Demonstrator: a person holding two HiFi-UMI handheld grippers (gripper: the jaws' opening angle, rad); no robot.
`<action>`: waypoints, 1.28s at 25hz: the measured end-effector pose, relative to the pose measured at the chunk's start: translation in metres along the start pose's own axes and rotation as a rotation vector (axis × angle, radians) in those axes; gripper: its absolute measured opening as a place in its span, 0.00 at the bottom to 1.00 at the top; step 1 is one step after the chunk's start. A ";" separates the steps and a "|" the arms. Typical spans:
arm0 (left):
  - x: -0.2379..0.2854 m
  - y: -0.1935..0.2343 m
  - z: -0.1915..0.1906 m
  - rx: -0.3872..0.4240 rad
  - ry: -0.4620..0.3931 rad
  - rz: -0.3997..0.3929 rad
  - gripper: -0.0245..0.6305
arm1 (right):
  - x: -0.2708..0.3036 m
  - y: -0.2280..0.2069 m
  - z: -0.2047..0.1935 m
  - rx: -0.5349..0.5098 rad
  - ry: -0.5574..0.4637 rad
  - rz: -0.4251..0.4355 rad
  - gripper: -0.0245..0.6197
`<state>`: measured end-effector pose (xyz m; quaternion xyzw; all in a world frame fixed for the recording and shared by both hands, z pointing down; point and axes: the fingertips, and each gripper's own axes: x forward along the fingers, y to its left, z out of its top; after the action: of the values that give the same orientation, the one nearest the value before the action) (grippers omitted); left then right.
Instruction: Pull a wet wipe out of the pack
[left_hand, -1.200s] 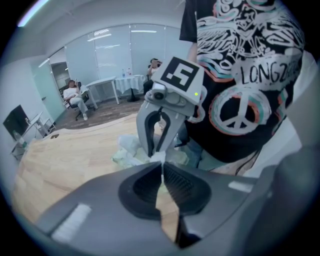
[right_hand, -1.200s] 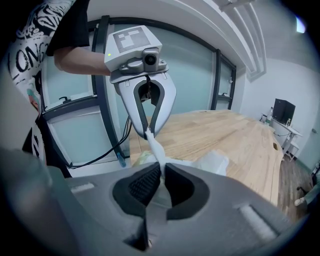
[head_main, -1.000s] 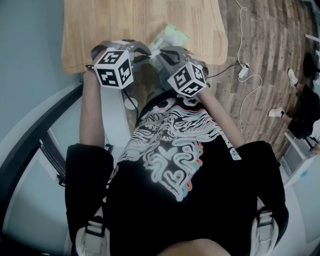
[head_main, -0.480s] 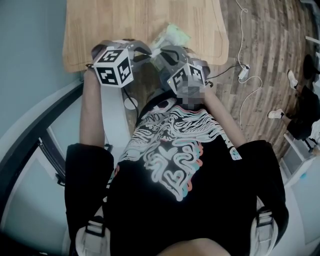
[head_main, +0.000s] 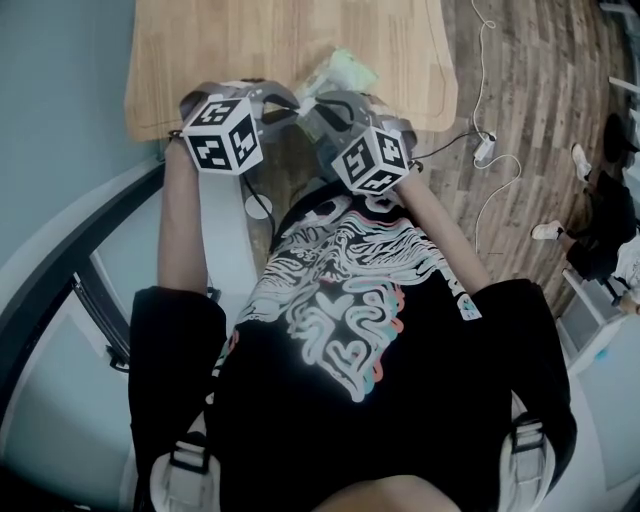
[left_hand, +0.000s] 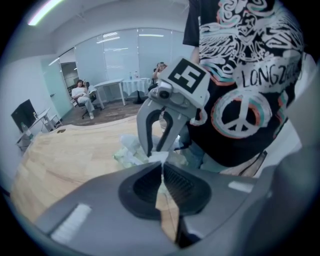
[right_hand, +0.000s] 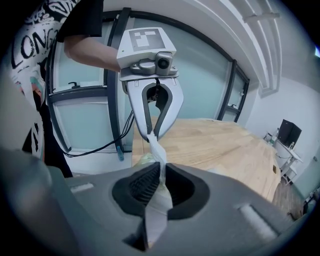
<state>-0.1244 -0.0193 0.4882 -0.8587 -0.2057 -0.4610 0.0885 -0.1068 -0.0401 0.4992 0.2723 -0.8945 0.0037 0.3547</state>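
Note:
The pale green wipe pack (head_main: 343, 72) lies on the wooden table (head_main: 250, 45) near its front edge, just beyond both grippers. The grippers meet tip to tip over that edge, under their marker cubes, left (head_main: 225, 135) and right (head_main: 372, 155). A white wet wipe (right_hand: 159, 152), twisted into a strip, is stretched between them. My right gripper (right_hand: 161, 172) is shut on it, and the strip runs on through its jaws. My left gripper (left_hand: 162, 167) is shut on the wipe's other end (left_hand: 160, 157). In the left gripper view the pack (left_hand: 126, 151) shows crumpled beside the jaws.
The person stands at the table's front edge, torso close behind the grippers. White cables and a plug (head_main: 487, 145) lie on the wood floor at the right. A curved glass wall (right_hand: 85, 115) is at the left. People sit at desks (left_hand: 82, 95) far behind the table.
Both grippers keep their place and their grip on the wipe. The right gripper's cube has rolled slightly.

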 end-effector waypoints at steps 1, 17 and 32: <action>0.000 -0.001 0.000 -0.002 -0.002 -0.001 0.04 | 0.000 0.001 0.001 0.000 -0.002 0.003 0.10; -0.003 0.001 -0.002 -0.021 -0.003 -0.004 0.04 | 0.007 0.000 0.001 -0.026 0.016 0.025 0.20; -0.010 0.000 -0.003 -0.035 -0.003 0.003 0.04 | 0.015 0.000 -0.003 -0.028 0.023 0.011 0.09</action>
<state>-0.1316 -0.0228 0.4813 -0.8611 -0.1965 -0.4631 0.0740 -0.1144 -0.0466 0.5109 0.2625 -0.8918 -0.0037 0.3685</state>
